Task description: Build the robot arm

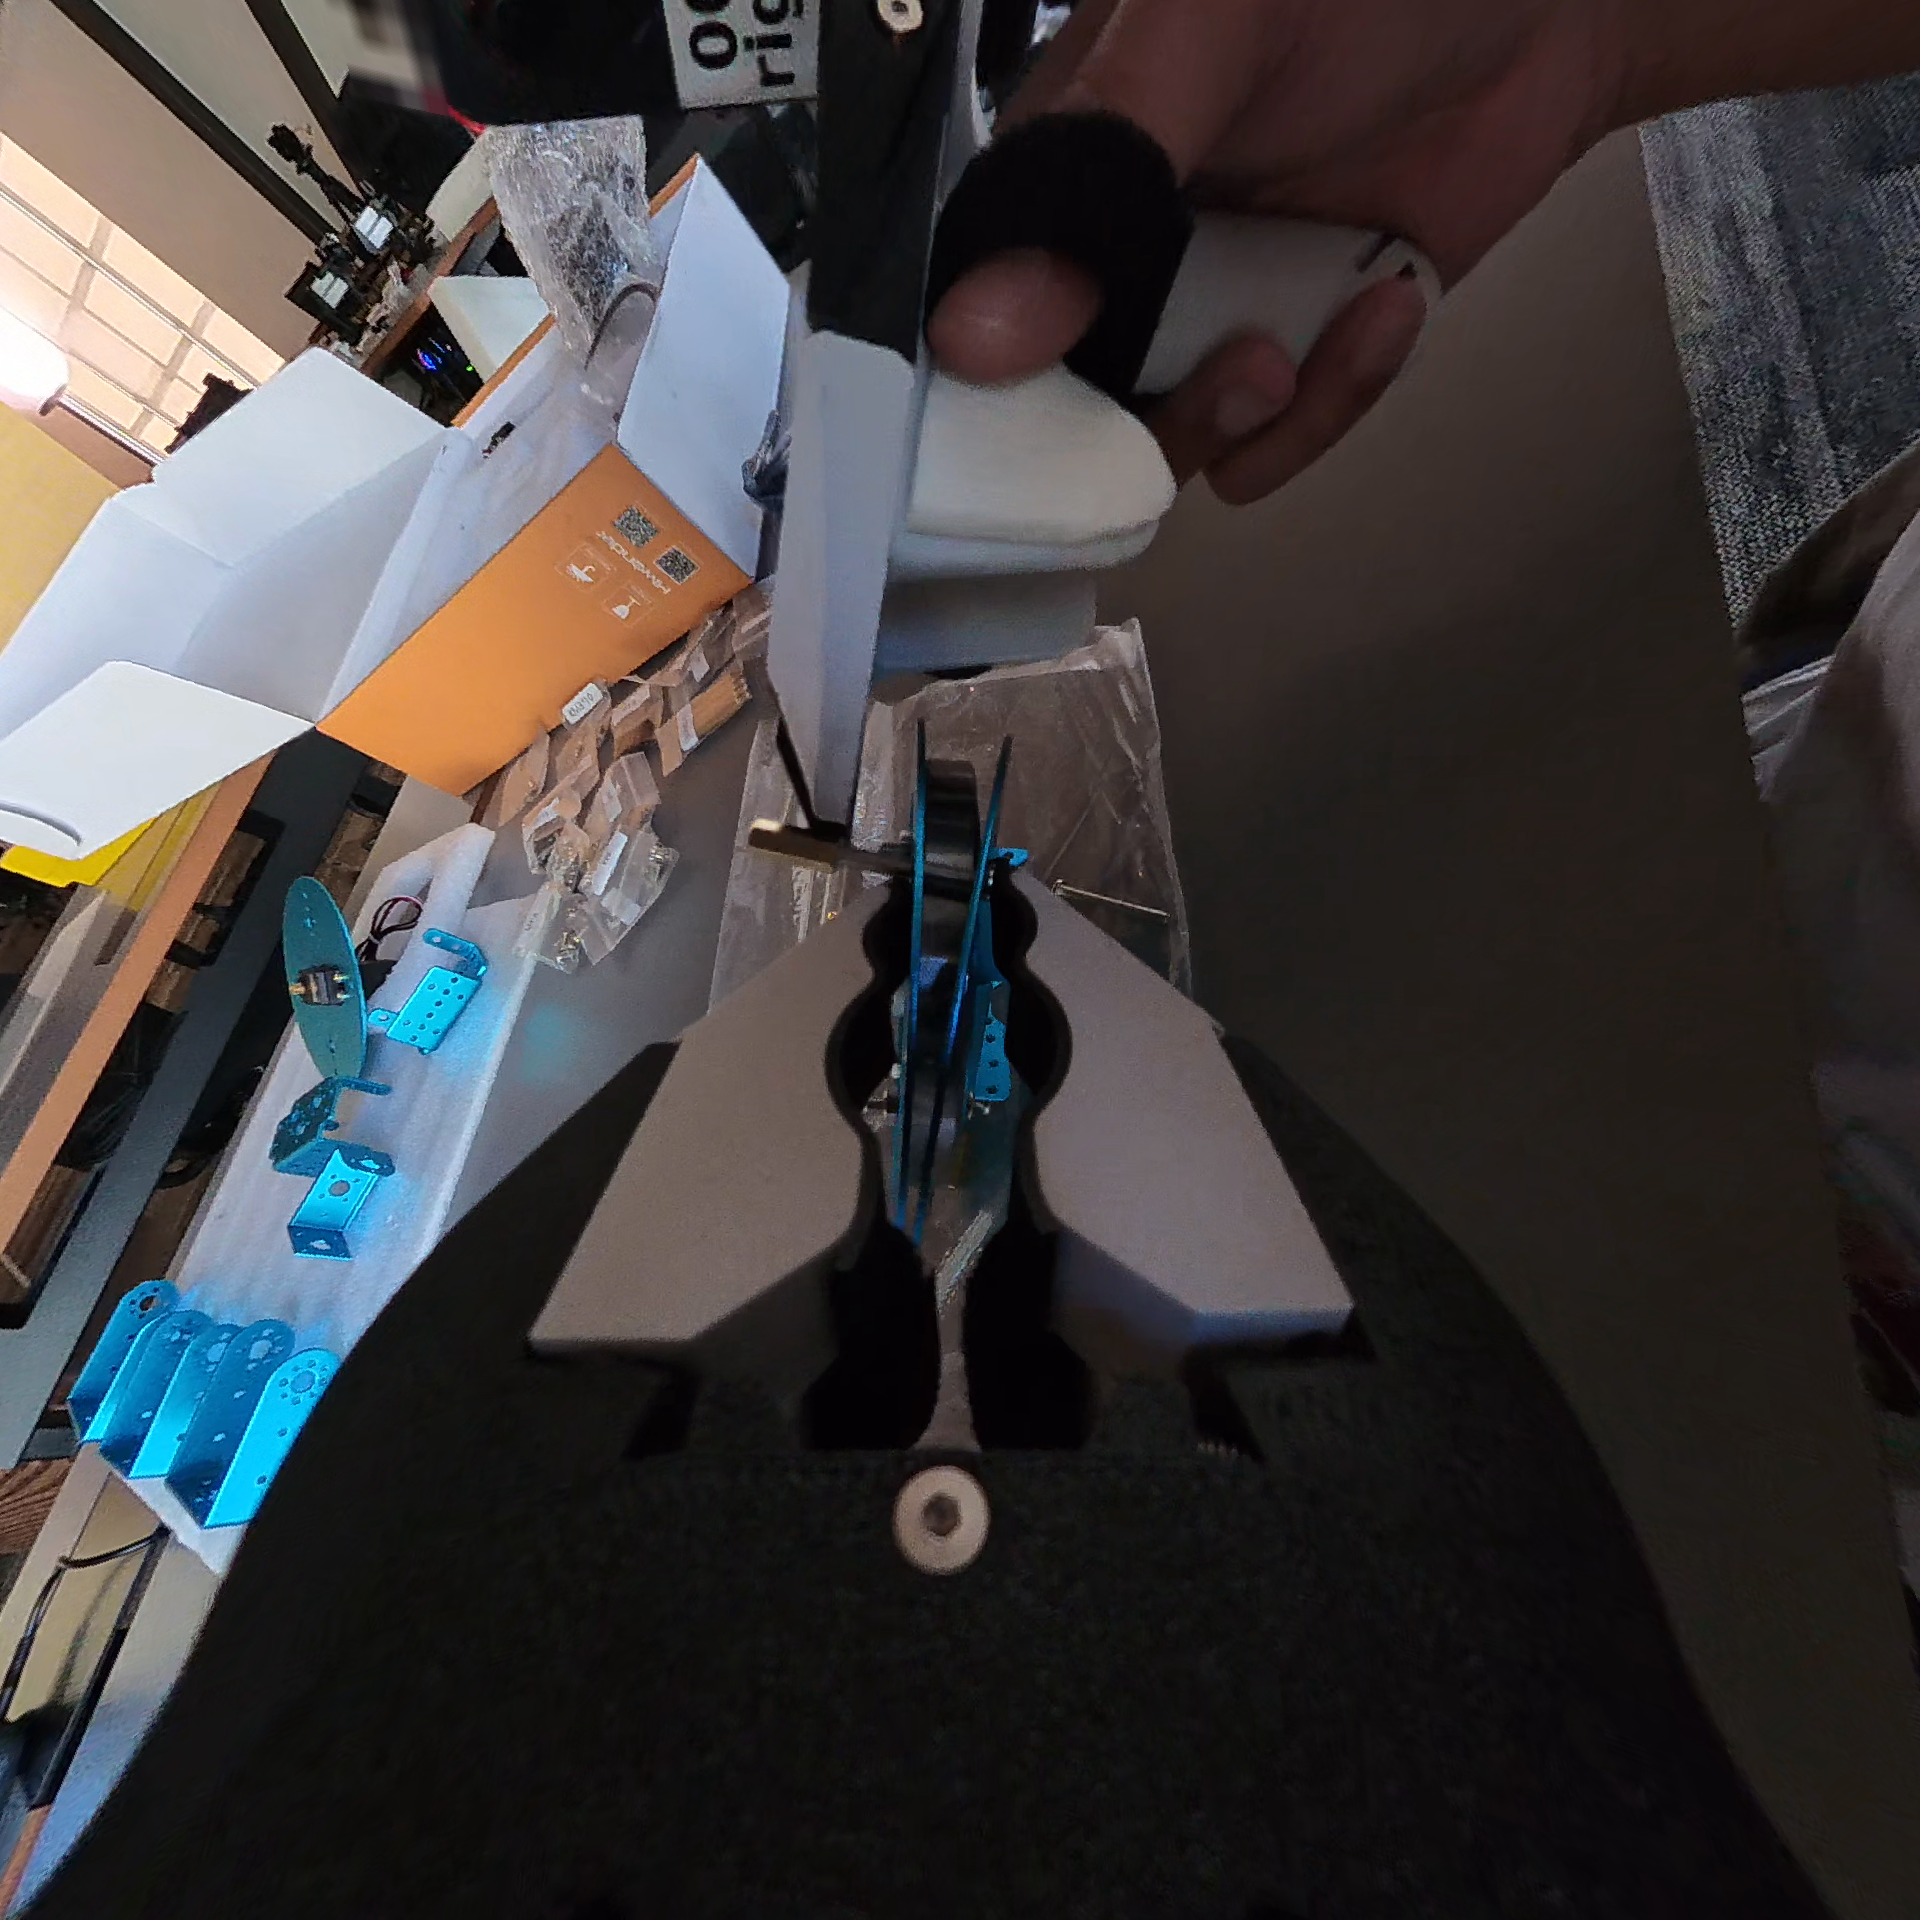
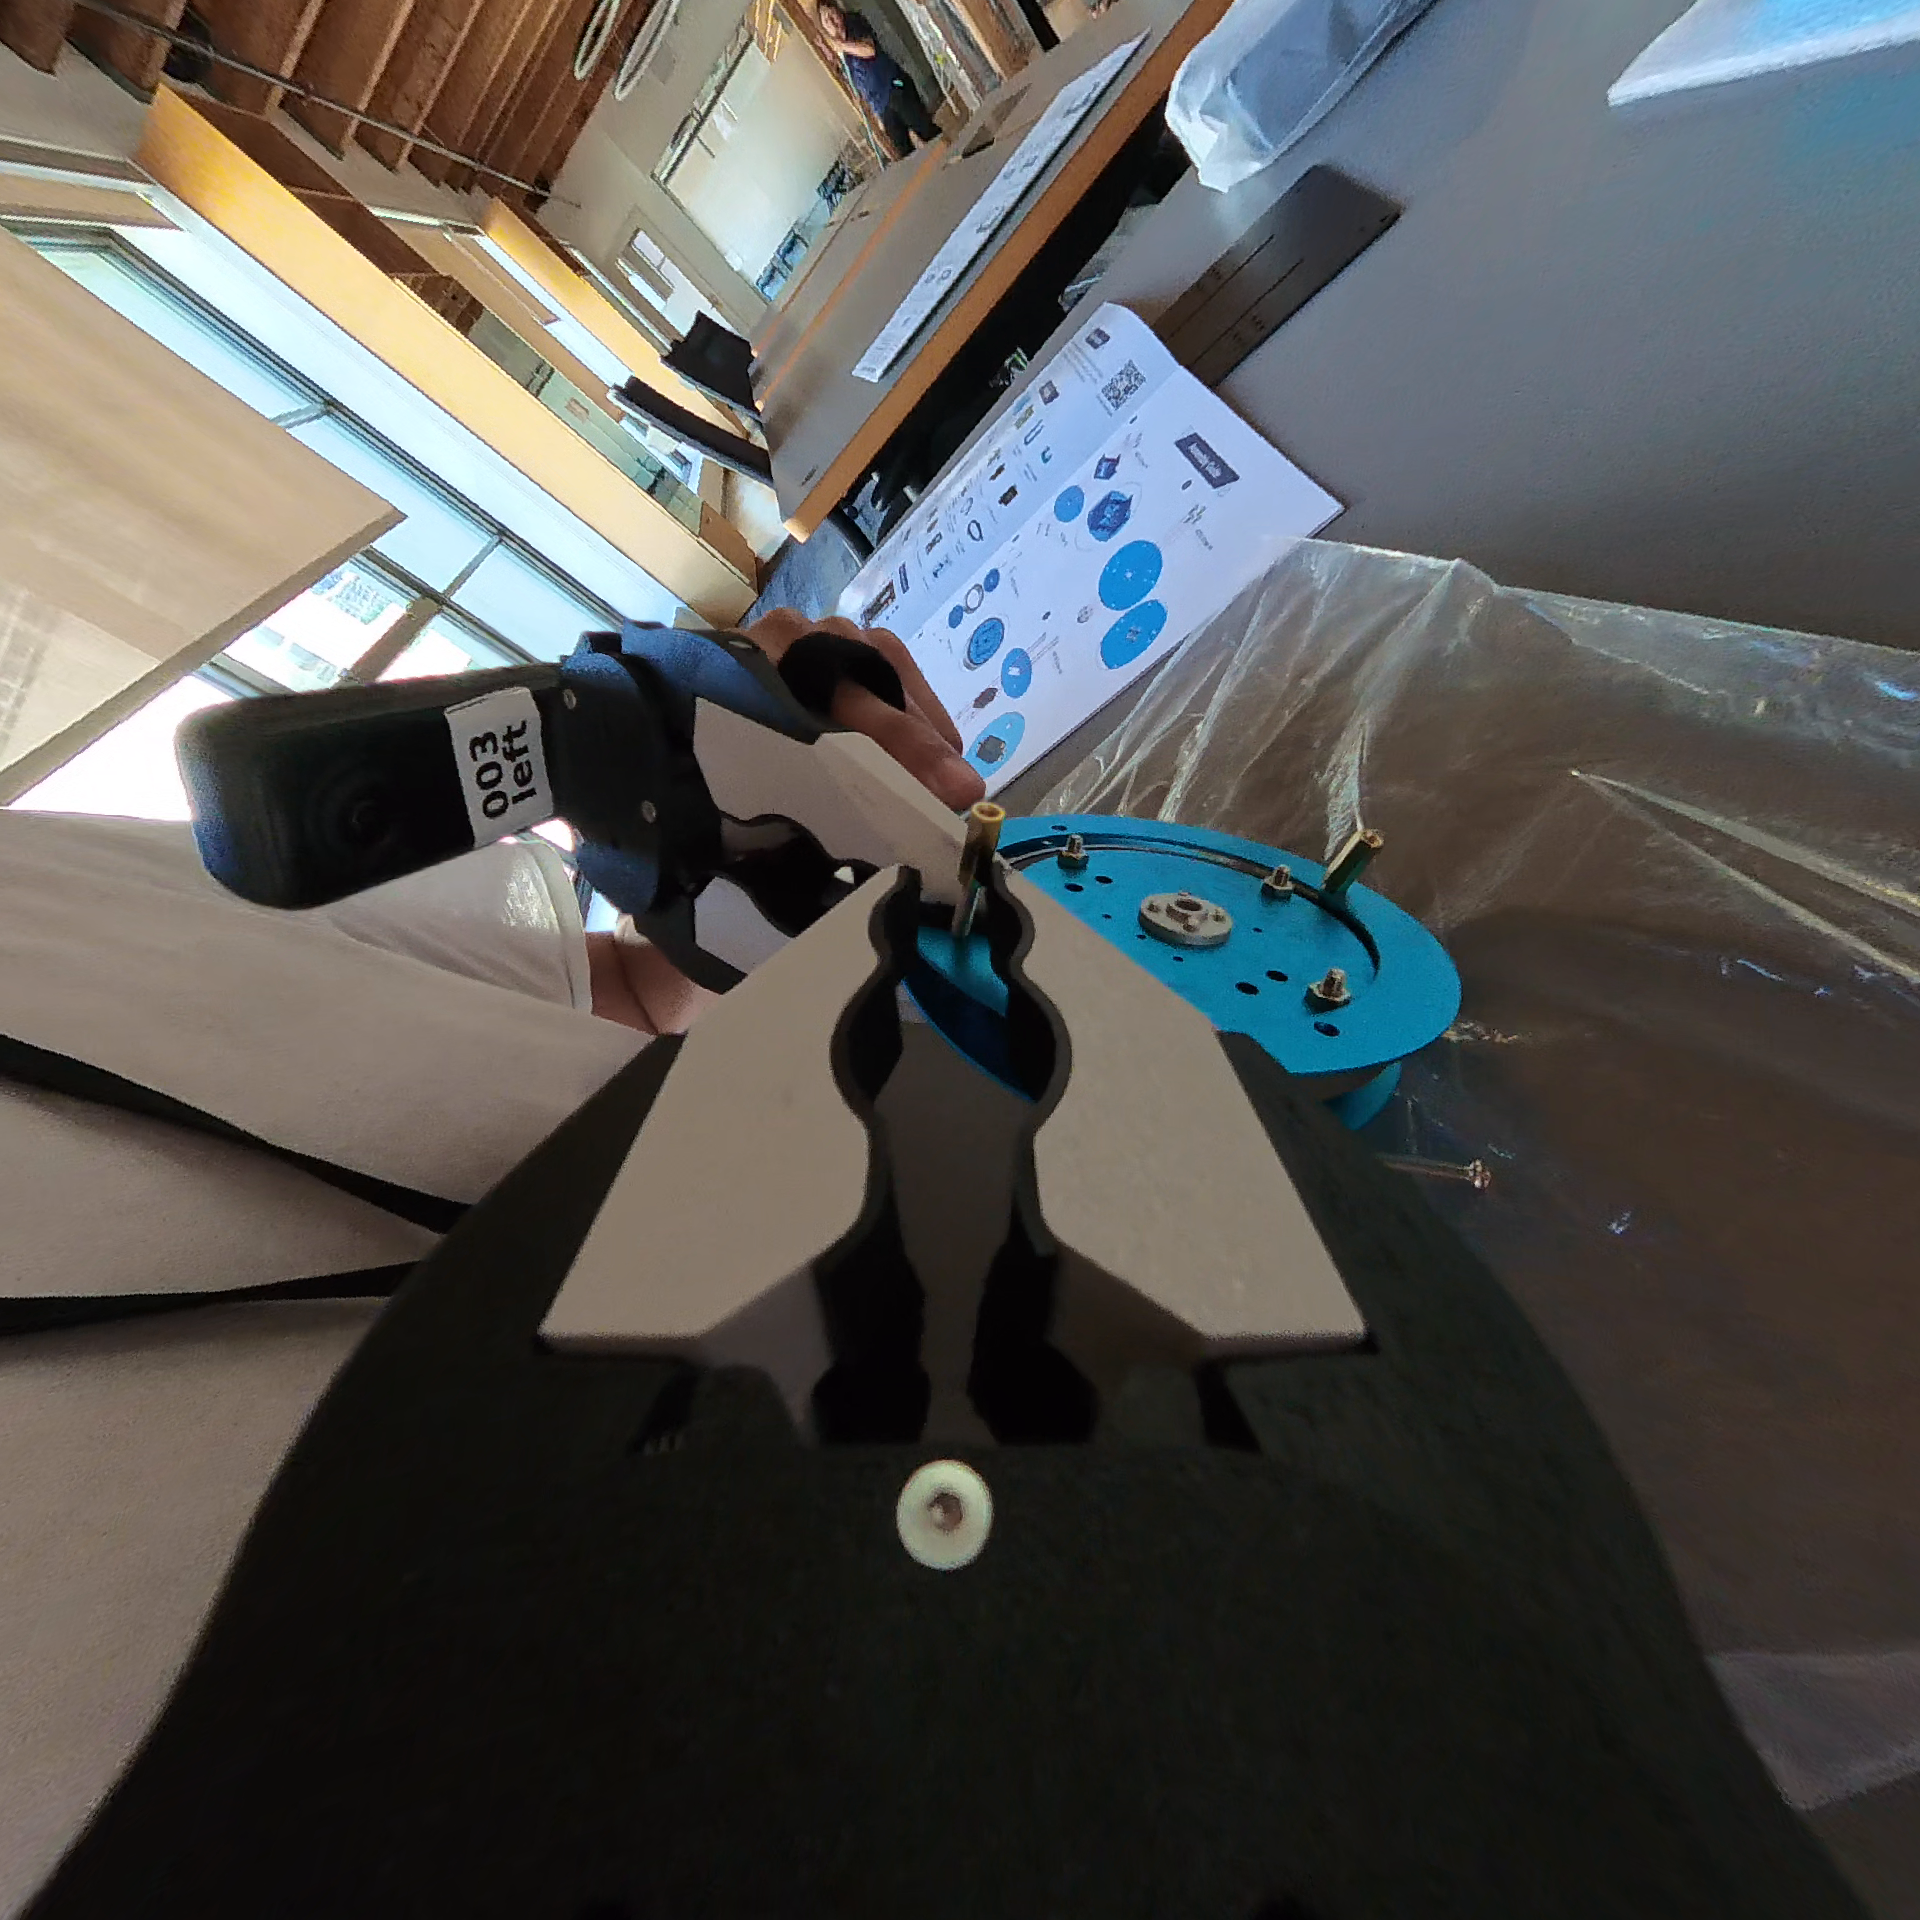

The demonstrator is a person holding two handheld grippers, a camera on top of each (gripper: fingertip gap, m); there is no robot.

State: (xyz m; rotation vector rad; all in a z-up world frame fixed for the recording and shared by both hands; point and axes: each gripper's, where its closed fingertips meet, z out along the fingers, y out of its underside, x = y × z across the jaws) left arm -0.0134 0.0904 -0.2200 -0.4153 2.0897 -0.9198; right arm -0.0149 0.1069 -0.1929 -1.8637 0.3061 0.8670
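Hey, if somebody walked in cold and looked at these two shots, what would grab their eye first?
Most likely the bright blue round plate assembly with its brass standoffs, resting on clear plastic sheeting. The left gripper is shut on its edge, and the right gripper closes around one standoff. Next, the open orange box and the blue metal brackets laid out on white foam to the left.
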